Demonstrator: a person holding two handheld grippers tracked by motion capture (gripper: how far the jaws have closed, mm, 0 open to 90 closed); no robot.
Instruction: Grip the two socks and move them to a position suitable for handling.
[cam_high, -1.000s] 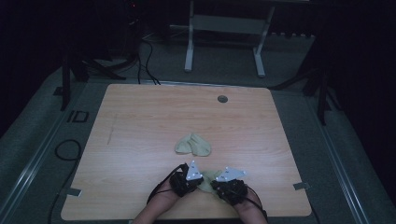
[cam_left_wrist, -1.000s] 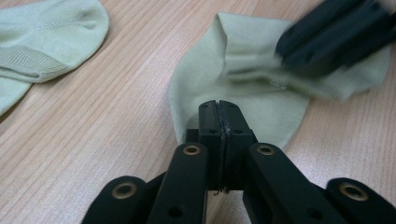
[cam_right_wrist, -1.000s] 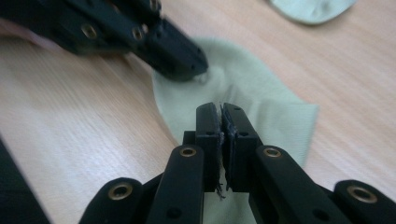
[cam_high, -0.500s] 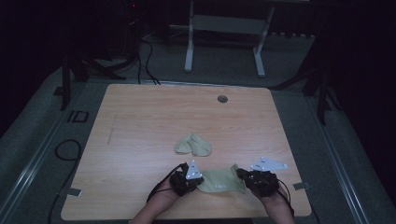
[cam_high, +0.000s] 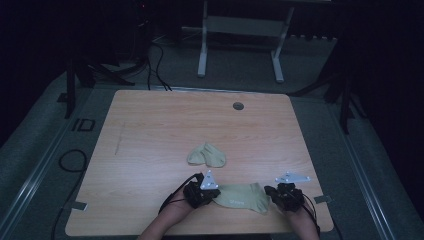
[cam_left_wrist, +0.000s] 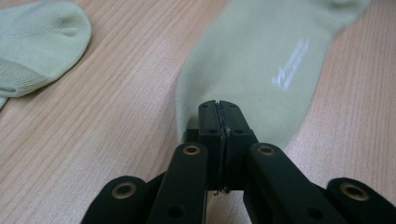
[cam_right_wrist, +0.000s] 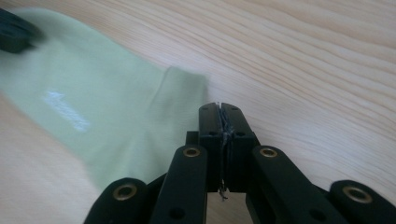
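the left tongs are clamped on the left edge of a flat pale green cloth sock, jaws pressed together over the fabric. the right tongs sit closed at its right end, seemingly pinching the edge. the sock lies stretched between them on the near part of the light wooden bench. a folded pale green sock pair rests just beyond, toward the middle.
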